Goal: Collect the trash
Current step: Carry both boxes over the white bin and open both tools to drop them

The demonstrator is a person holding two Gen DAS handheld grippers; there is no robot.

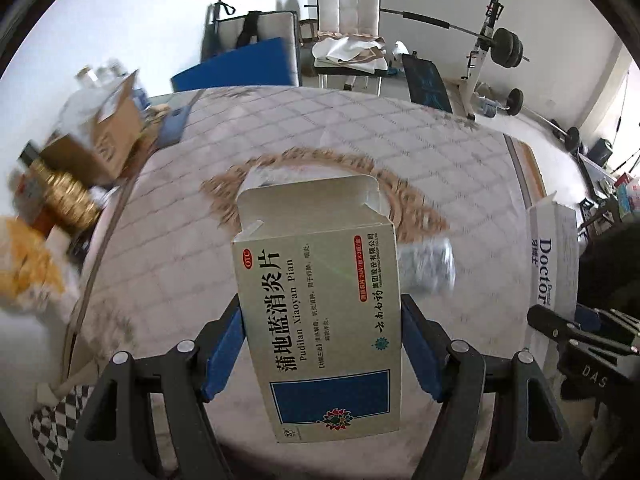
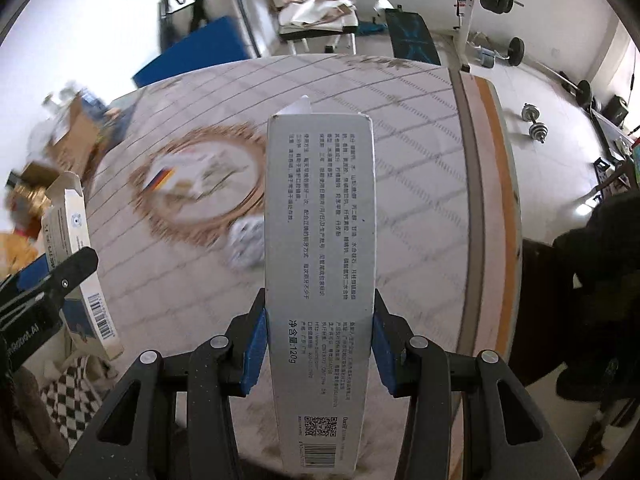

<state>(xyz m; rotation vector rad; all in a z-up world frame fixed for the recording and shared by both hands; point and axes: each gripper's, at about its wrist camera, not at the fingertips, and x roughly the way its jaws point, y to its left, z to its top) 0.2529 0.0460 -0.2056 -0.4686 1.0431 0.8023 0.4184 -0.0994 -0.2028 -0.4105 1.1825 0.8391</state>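
My left gripper [image 1: 322, 344] is shut on a pale medicine box [image 1: 316, 304] with Chinese print and a blue panel, its top flap open; the blue pads [image 1: 224, 354] press both sides. That box also shows at the left of the right wrist view [image 2: 80, 264]. My right gripper [image 2: 318, 344] is shut on a long grey toothpaste box [image 2: 320, 260], which also shows at the right edge of the left wrist view [image 1: 556, 264]. Both boxes hang above a quilted mattress [image 1: 460, 168]. On it lie a crumpled silvery wrapper [image 1: 428, 266] and paper scraps [image 2: 192, 178] inside a ring pattern.
Cardboard boxes and bottles [image 1: 104, 128] crowd the mattress's left side, with a gold jar [image 1: 66, 196]. A checkered cloth [image 2: 70, 404] lies lower left. Beyond the mattress stand a white chair [image 1: 350, 36], a blue mat [image 1: 236, 66] and a barbell rack [image 1: 496, 48]. A dark-clad person [image 2: 584, 280] is at right.
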